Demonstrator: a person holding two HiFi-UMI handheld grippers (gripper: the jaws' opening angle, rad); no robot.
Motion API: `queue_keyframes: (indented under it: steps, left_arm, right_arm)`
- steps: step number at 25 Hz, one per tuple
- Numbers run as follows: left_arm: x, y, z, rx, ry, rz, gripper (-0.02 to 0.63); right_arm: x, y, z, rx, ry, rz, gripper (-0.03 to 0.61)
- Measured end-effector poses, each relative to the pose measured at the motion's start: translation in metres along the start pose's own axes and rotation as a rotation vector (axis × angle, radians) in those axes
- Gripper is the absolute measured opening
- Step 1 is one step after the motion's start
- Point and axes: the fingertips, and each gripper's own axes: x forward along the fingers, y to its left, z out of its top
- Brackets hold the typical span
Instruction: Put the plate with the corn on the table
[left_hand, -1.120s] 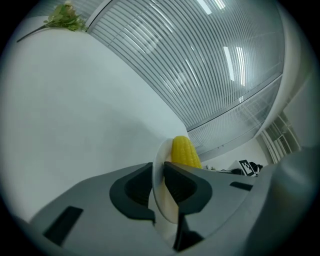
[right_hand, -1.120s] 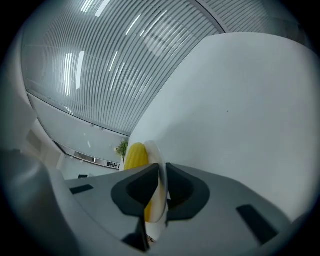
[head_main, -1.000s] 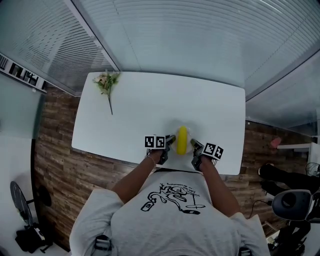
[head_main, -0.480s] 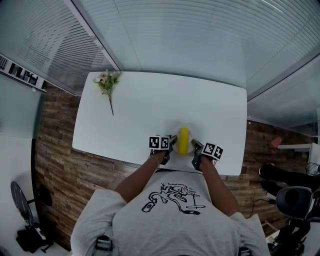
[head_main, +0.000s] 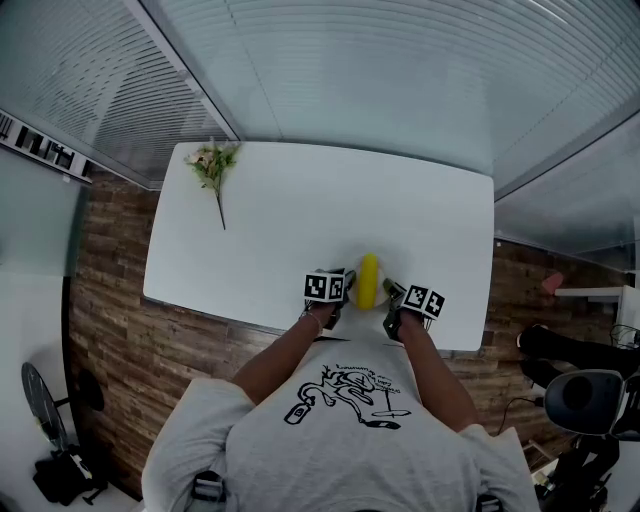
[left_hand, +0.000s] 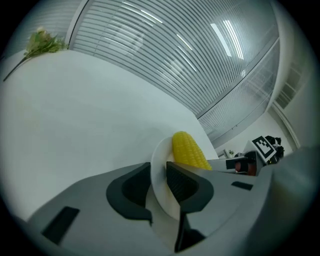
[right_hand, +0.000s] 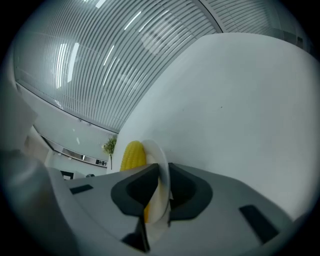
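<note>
What we could not see
In both gripper views, jaws covered the near part of the plate (left_hand: 159, 175) and the lower end of the corn (left_hand: 187, 150); from above, the plate around the corn blended into the white table (head_main: 280, 220).

1 table (head_main: 300, 200), white. On it, near edge: 1 plate (left_hand: 161, 152) w/ 1 corn cob (head_main: 368, 280). Far left corner: 1 flower sprig (head_main: 213, 165).

Grippers: 2, i.e. left gripper (head_main: 343, 287) + right gripper (head_main: 392, 295), 1 per hand. 2 jaws ea., 4 total. Marker cubes: 2, i.e. left cube (head_main: 324, 286) + right cube (head_main: 424, 300), 1 per gripper.

1 person (head_main: 330, 430), 2 forearms in view.

Off the table, on the wood floor (head_main: 120, 300): 1 black chair (head_main: 590, 405) near right, 1 small pink thing (head_main: 551, 285) right.
</note>
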Motion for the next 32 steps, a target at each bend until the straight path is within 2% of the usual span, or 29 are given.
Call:
queue_keyframes:
  steps: [8, 14, 23, 32]
  left_arm:
    - [0.0007, -0.0024, -0.0015, 0.159, 0.018, 0.084, 0.1]
    - [0.0, -0.0035, -0.0036, 0.229, 0.027, 0.125, 0.103]
    - [0.0026, -0.0062, -0.0064, 0.286, 0.043, 0.158, 0.107]
    - [0.0039, -0.0039, -0.0069, 0.338, 0.055, 0.183, 0.117]
  right_arm:
    - [0.0015, -0.0068, -0.0016, -0.003, 0.009, -0.031, 0.063]
    - [0.0002, -0.0072, -0.002, -0.006, 0.005, -0.033, 0.063]
    - [-0.0016, -0.0098, -0.0028, -0.035, 0.003, -0.042, 0.066]
    - [-0.0003, -0.0096, -0.0039, -0.168, 0.028, -0.097, 0.077]
